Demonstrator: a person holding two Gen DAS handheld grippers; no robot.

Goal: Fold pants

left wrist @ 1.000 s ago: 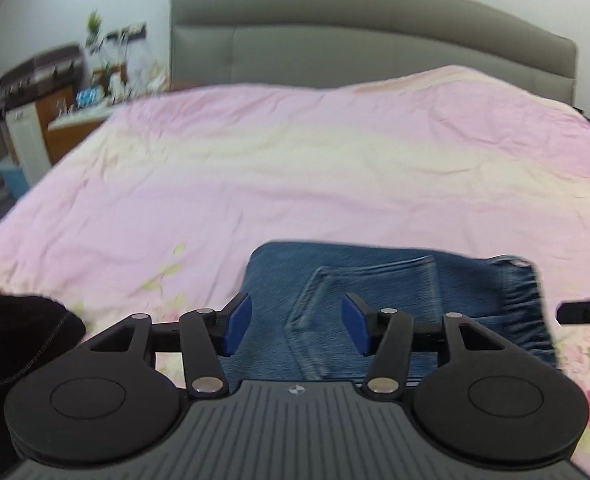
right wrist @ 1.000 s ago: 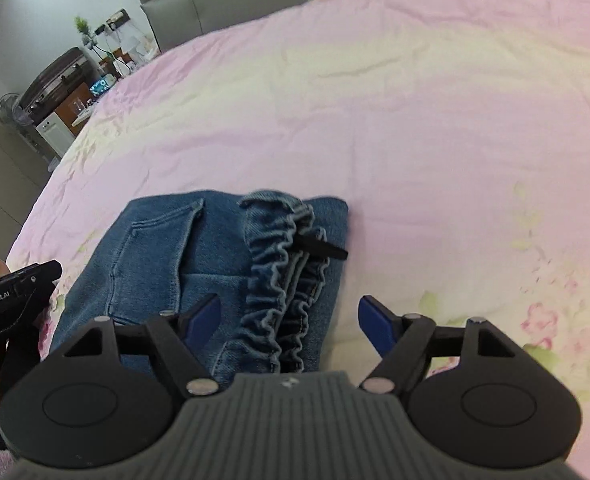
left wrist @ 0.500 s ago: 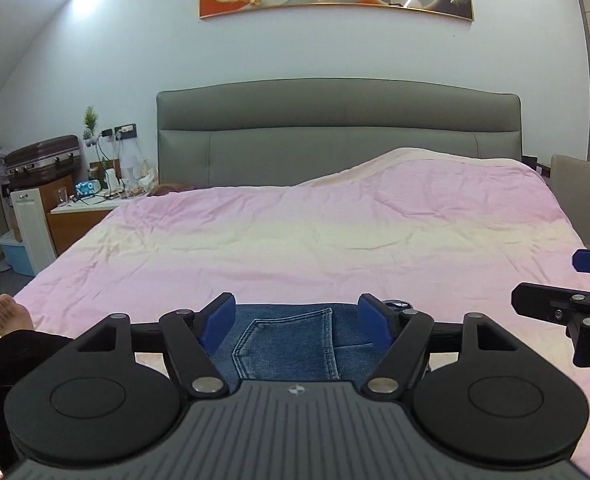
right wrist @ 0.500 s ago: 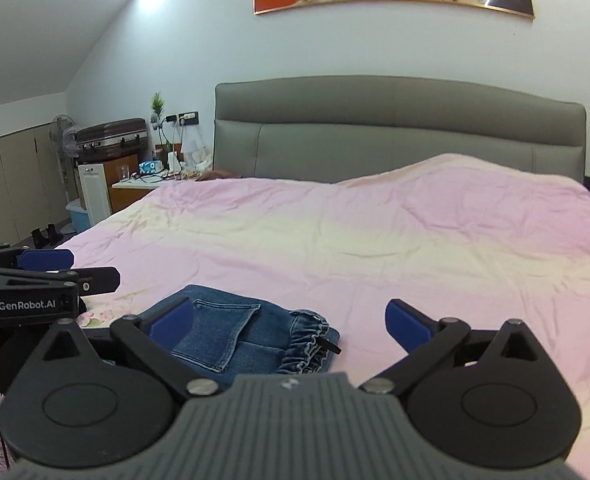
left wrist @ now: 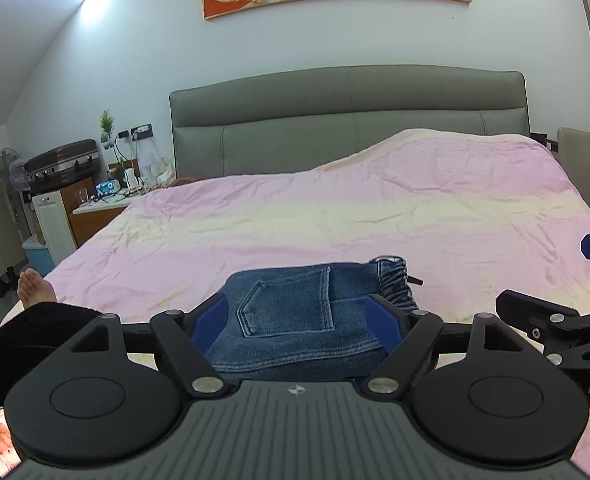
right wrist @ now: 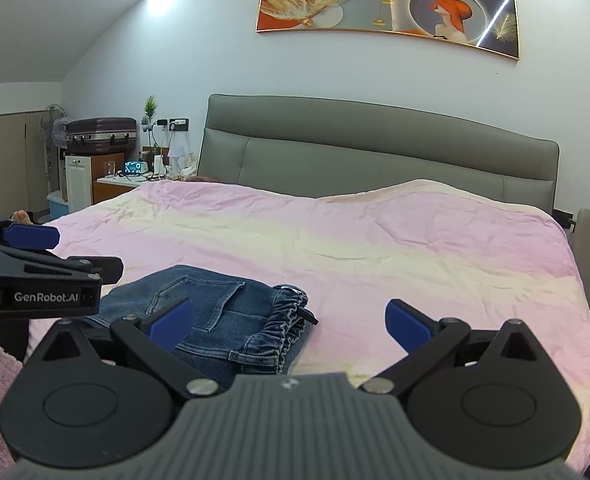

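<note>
The blue denim pants (left wrist: 303,312) lie folded into a compact bundle on the pink bedspread (left wrist: 335,220), back pocket up and the elastic waistband at the right end. They also show in the right wrist view (right wrist: 223,316). My left gripper (left wrist: 301,318) is open and empty, raised just in front of the bundle. My right gripper (right wrist: 291,322) is open and empty, to the right of the bundle and above the bed. Each gripper appears at the edge of the other's view.
A grey padded headboard (left wrist: 347,120) stands at the far end of the bed. A nightstand (right wrist: 127,178) with small items, a suitcase (right wrist: 101,136) and a fan sit at the left. The person's black-trousered leg and bare foot (left wrist: 33,288) lie at the left.
Both grippers have lifted and tilted up from looking down at the pants to looking level across the bed. Both stayed open. The folded pants have not moved.
</note>
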